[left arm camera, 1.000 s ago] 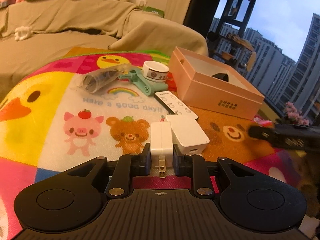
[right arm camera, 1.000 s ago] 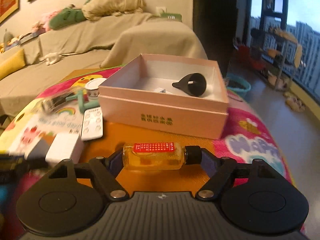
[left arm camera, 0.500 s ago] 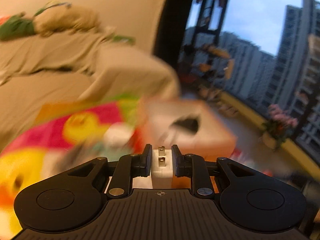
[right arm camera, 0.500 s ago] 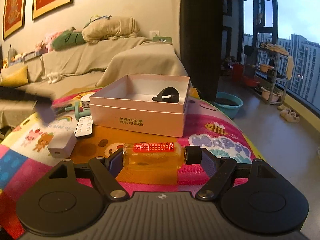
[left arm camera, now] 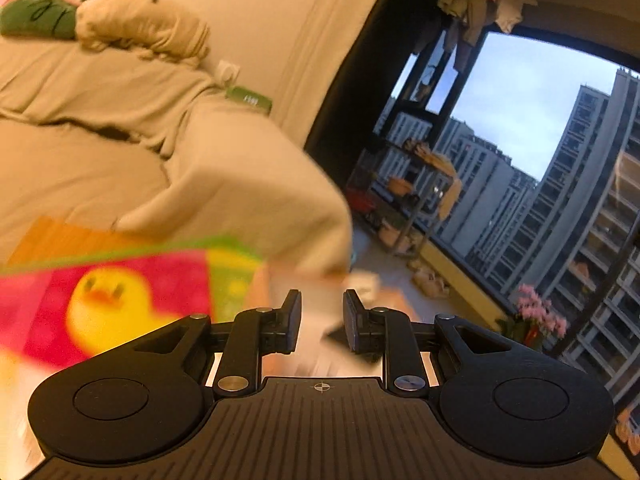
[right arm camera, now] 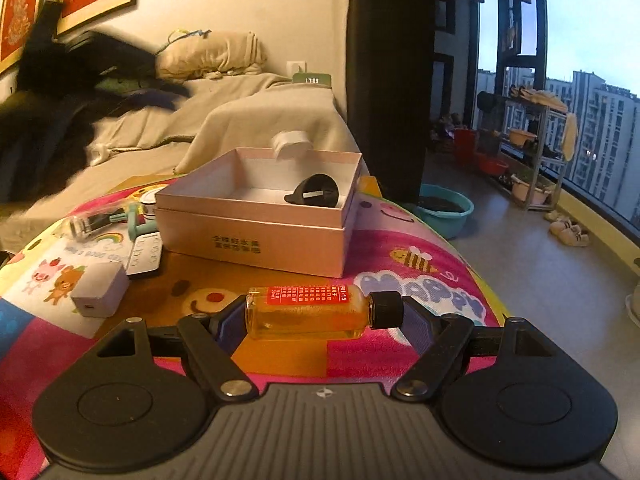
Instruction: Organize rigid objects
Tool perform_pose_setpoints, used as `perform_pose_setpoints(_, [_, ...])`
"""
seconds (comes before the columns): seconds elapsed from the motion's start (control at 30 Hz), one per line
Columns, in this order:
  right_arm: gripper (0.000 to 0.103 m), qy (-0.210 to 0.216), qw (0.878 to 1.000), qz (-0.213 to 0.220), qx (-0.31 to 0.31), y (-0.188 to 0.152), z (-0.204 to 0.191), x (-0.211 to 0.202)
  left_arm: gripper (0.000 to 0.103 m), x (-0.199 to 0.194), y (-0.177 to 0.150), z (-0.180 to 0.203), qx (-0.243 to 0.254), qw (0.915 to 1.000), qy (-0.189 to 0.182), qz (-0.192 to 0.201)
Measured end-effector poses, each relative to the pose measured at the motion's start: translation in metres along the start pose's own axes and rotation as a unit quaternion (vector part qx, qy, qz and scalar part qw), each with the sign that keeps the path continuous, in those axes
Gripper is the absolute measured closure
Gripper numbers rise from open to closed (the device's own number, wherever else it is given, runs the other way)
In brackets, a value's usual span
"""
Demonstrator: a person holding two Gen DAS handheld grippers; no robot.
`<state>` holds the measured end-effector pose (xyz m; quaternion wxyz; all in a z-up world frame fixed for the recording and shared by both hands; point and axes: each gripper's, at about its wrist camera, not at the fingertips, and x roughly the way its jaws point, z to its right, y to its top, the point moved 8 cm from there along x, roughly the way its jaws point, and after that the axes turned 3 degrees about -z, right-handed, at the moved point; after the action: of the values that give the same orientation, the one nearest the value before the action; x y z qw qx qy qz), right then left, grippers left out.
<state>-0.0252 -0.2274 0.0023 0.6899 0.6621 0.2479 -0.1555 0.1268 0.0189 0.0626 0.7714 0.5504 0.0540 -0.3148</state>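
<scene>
The bottle of amber liquid, with a red label and a black cap, lies crosswise in the right tool. One pad presses on its base and the other on the cap, which points right. It hangs just above the near part of the desk's cartoon mat.

Beyond it the open pink box sits on the mat with a black funnel in its right half. A blurred white block is in the air at the box's far rim, and nothing visible has hold of it.

The left tool has its jaws a narrow gap apart. Only a white smear shows between them, with nothing sharply gripped. Under it the mat and box are blurred.

Left of the box lie a white adapter, a remote touching the box's near left corner, and a tape roll farther back. A draped sofa stands behind the desk.
</scene>
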Motion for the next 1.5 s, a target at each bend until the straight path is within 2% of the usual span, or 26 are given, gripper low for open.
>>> perform_pose_setpoints(0.17, [0.024, 0.014, 1.0, 0.009, -0.018, 0.024, -0.014, 0.011, 0.078, -0.04, -0.072, -0.022, 0.035, 0.9988, 0.014, -0.032])
perform_pose_setpoints(0.23, [0.024, 0.02, 0.999, 0.011, -0.022, 0.038, -0.022, 0.018, 0.078, -0.049, -0.096, -0.034, 0.021, 0.9989, 0.012, -0.04])
perform_pose_setpoints(0.3, [0.024, 0.029, 0.999, 0.012, -0.028, 0.053, -0.032, 0.027, 0.078, -0.053, -0.11, -0.045, -0.012, 0.9989, -0.012, -0.044])
perform_pose_setpoints(0.47, [0.024, 0.04, 0.998, 0.001, -0.049, 0.098, -0.058, 0.066, 0.078, -0.052, -0.123, -0.066, -0.079, 0.9955, -0.039, -0.035])
perform_pose_setpoints(0.53, [0.024, 0.051, 0.998, 0.006, -0.047, 0.126, -0.065, 0.085, 0.078, -0.056, -0.119, -0.067, -0.078, 0.9958, -0.045, -0.016])
perform_pose_setpoints(0.6, [0.018, 0.058, 0.997, 0.009, -0.052, 0.156, -0.07, 0.107, 0.078, -0.06, -0.118, -0.062, -0.068, 0.9966, -0.045, -0.005])
perform_pose_setpoints(0.67, [0.017, 0.038, 0.998, 0.005, -0.049, 0.178, -0.068, 0.123, 0.078, -0.062, -0.12, -0.058, -0.056, 0.9975, -0.043, -0.005])
perform_pose_setpoints(0.73, [0.017, 0.021, 0.999, 0.003, -0.04, 0.185, -0.066, 0.126, 0.078, -0.062, -0.119, -0.056, -0.053, 0.9976, -0.045, -0.001])
perform_pose_setpoints(0.8, [0.017, 0.03, 0.999, 0.004, -0.042, 0.178, -0.071, 0.117, 0.078, -0.063, -0.118, -0.059, -0.06, 0.9972, -0.044, 0.006])
perform_pose_setpoints(0.9, [0.017, 0.061, 0.996, -0.001, -0.068, 0.144, -0.093, 0.094, 0.078, -0.07, -0.114, -0.074, -0.087, 0.9956, -0.009, 0.032])
perform_pose_setpoints(1.0, [0.017, 0.123, 0.986, -0.032, -0.105, 0.097, -0.13, 0.073, 0.078, -0.079, -0.108, -0.095, -0.13, 0.9895, 0.016, 0.062])
perform_pose_setpoints(1.1, [0.017, 0.162, 0.975, -0.059, -0.143, 0.058, -0.167, 0.068, 0.078, -0.082, -0.108, -0.107, -0.163, 0.9841, 0.021, 0.066])
perform_pose_setpoints(1.2, [0.018, 0.151, 0.973, -0.065, -0.163, 0.047, -0.188, 0.08, 0.078, -0.082, -0.107, -0.106, -0.156, 0.9855, 0.023, 0.063])
perform_pose_setpoints(1.3, [0.021, 0.153, 0.978, -0.086, -0.111, 0.052, -0.187, 0.097, 0.078, -0.078, -0.108, -0.101, -0.144, 0.9877, 0.021, 0.055])
perform_pose_setpoints(1.33, [0.024, 0.15, 0.98, -0.094, -0.089, 0.054, -0.184, 0.104, 0.078, -0.077, -0.108, -0.101, -0.145, 0.9879, 0.021, 0.053])
perform_pose_setpoints(1.4, [0.037, 0.136, 0.982, -0.121, -0.052, 0.056, -0.176, 0.118, 0.078, -0.076, -0.11, -0.103, -0.148, 0.9875, 0.019, 0.05])
perform_pose_setpoints(1.43, [0.05, 0.135, 0.981, -0.134, -0.041, 0.054, -0.173, 0.122, 0.078, -0.077, -0.11, -0.104, -0.151, 0.9872, 0.018, 0.05])
perform_pose_setpoints(1.47, [0.057, 0.137, 0.979, -0.149, -0.03, 0.051, -0.169, 0.126, 0.078, -0.077, -0.11, -0.105, -0.153, 0.9869, 0.017, 0.049])
perform_pose_setpoints(1.5, [0.06, 0.139, 0.978, -0.153, -0.018, 0.049, -0.166, 0.128, 0.078, -0.077, -0.11, -0.105, -0.154, 0.9868, 0.016, 0.048])
